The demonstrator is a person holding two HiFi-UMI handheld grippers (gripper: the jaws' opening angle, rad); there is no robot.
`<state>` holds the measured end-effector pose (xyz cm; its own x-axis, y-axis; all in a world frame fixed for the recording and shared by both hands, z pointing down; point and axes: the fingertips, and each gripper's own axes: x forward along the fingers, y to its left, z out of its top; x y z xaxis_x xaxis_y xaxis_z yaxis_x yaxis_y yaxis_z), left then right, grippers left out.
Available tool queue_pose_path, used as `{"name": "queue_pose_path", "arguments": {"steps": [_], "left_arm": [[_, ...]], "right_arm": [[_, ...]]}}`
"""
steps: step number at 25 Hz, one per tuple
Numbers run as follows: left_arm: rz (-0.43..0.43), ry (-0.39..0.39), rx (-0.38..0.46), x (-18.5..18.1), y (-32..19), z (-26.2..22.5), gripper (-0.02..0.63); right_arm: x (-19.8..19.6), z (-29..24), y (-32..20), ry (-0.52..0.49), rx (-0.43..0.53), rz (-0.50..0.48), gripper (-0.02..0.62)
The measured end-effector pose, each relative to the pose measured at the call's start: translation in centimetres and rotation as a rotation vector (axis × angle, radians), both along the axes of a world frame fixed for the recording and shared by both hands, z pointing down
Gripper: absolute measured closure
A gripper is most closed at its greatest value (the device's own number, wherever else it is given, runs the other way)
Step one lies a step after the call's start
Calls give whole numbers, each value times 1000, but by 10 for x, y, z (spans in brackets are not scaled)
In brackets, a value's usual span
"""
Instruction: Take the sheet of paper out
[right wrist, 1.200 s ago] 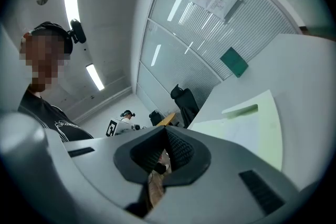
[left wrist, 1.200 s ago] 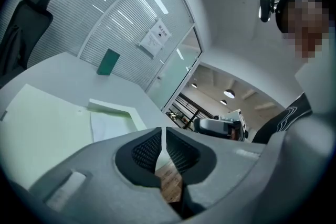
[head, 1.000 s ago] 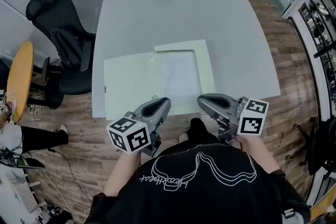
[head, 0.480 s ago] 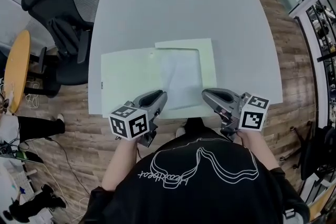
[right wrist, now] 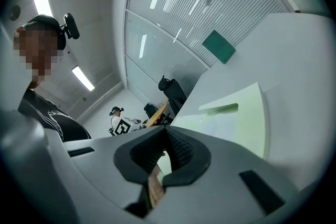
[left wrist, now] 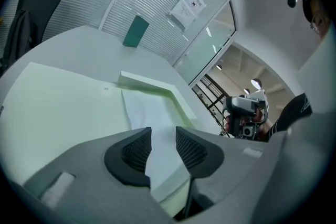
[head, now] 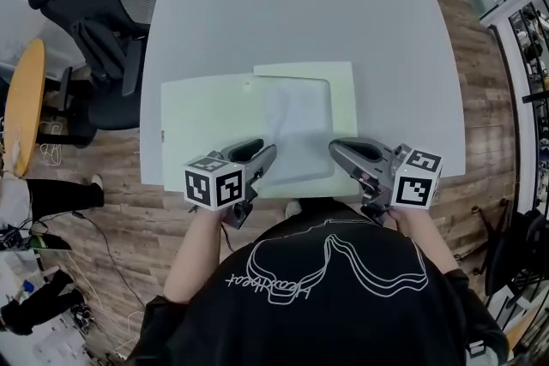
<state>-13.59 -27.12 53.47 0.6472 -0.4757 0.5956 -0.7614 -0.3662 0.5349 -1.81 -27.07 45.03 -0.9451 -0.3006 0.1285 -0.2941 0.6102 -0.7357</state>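
While the sheet of paper lies in the framed right half of the pale green folder, open flat near the front edge of the table, the step in hand looks like getting a first hold on the sheet's near edge.

The left gripper hangs over the folder's near edge, angled down toward the sheet's near left corner. Its jaws are opening. In the left gripper view the pads stand apart, with the white sheet showing in the gap beyond them but nothing pressed between them.

To do this well, it should probably come in low and shallow, slide one pad under the loose edge rather than press down on it, and close only once the paper sits between the pads. Pulling toward the person, clear of the raised frame, should keep the sheet from creasing or snagging.

The right gripper sits just off the folder's near right corner, its jaws drawn together on nothing. It could steady the frame.
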Motion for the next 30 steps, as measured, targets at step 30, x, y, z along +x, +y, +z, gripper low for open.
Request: {"name": "queue_pose_path", "arguments": {"steps": [30], "left_arm": [[-22,-32,-262,-2,-56,81,444]], "right_arm": [[10,16,-62,-24,-57,-8,586]]}}
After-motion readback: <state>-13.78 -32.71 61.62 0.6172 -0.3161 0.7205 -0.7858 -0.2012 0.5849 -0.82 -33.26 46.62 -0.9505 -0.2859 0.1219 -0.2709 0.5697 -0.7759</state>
